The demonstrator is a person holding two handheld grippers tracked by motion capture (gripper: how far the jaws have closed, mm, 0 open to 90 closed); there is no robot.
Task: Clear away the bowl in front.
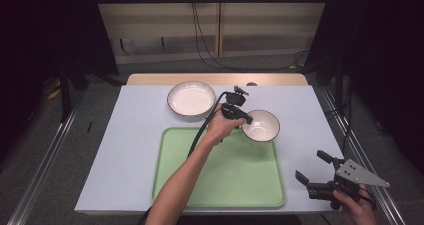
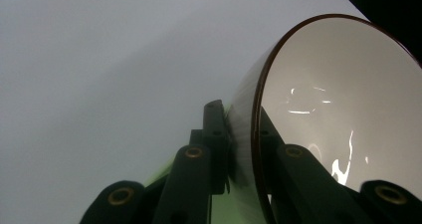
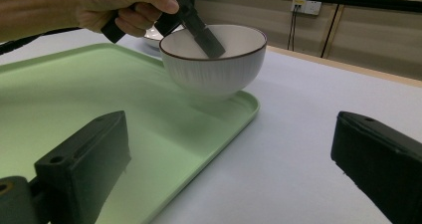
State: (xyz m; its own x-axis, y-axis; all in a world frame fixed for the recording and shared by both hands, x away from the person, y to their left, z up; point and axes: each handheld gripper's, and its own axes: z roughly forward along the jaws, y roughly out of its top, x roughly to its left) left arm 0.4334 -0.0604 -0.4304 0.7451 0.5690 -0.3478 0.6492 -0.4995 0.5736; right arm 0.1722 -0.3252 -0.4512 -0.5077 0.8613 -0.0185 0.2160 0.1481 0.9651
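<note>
My left gripper [image 1: 246,119] is shut on the rim of a small white ribbed bowl [image 1: 261,125], held above the far right corner of the green tray [image 1: 220,180]. In the left gripper view one jaw sits outside the bowl [image 2: 343,99] wall and the other inside it. From the right gripper view the bowl [image 3: 214,62] hangs lifted over the tray [image 3: 74,104] corner. My right gripper [image 1: 314,167] stands open at the table's near right corner, its jaws wide apart with nothing between them.
A larger white bowl [image 1: 191,99] rests on the grey mat behind the tray. The mat [image 1: 125,150] covers a wooden table with metal rails on both sides. Cables hang at the back wall.
</note>
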